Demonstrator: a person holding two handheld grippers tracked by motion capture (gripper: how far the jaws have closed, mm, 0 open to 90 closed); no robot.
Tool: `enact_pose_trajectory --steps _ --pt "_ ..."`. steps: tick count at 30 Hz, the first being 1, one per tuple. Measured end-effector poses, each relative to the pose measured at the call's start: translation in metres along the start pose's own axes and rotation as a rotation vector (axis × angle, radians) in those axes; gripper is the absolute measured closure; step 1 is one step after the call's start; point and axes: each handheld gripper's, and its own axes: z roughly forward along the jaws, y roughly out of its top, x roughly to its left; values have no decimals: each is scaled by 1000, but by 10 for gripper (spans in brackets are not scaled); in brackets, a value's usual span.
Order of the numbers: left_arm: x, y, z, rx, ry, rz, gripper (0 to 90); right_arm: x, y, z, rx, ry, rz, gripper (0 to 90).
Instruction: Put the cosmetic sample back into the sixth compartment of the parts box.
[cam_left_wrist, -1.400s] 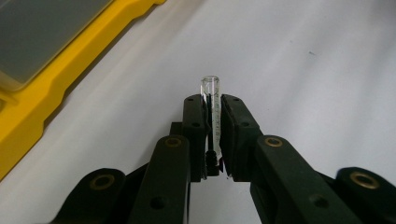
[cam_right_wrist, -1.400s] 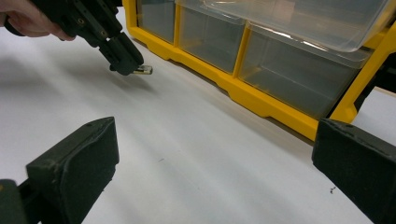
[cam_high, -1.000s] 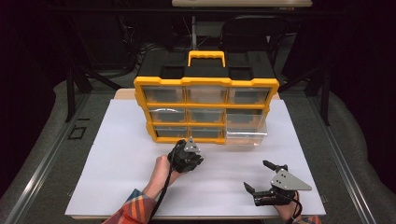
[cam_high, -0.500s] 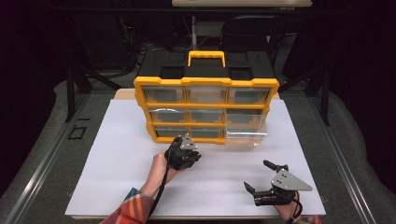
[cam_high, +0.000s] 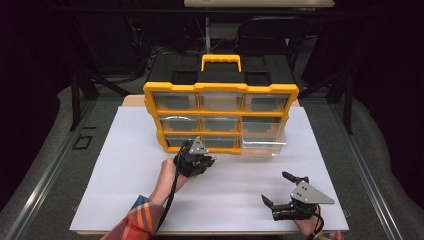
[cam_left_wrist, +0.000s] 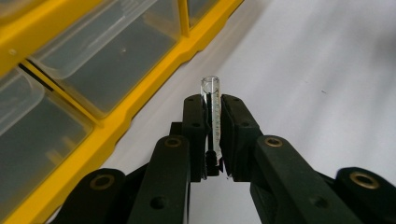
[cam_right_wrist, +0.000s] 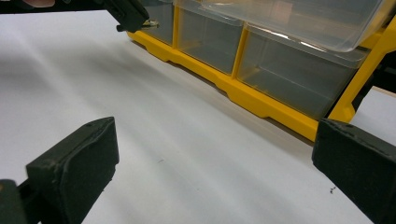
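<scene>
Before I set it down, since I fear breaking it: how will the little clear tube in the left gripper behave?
The tube looks like thin glass or clear plastic, so likely fragile; the left gripper pinches it between its pads. Round and slim, it would probably roll on the smooth white table. It seems very light and could slip from the pads.
</scene>
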Motion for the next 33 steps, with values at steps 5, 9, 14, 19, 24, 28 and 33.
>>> enact_pose_trajectory --steps 5,9,14,19,24,28,33 --pt "4 5 -6 -9 6 1 807 0 0 0 -2 3 1 0" --pt "7 9 -10 -25 6 -5 807 0 0 0 -2 6 6 0" --pt "9 15 -11 -37 8 3 807 0 0 0 -5 2 9 0" --pt "8 22 -15 -53 2 11 807 0 0 0 -4 3 6 0" --pt "6 28 -16 -57 3 26 807 -1 0 0 -4 1 12 0" --pt "4 32 -17 -65 5 33 807 0 0 0 -4 5 10 0" --pt "4 37 -20 -74 -7 35 807 0 0 0 -3 5 11 0"
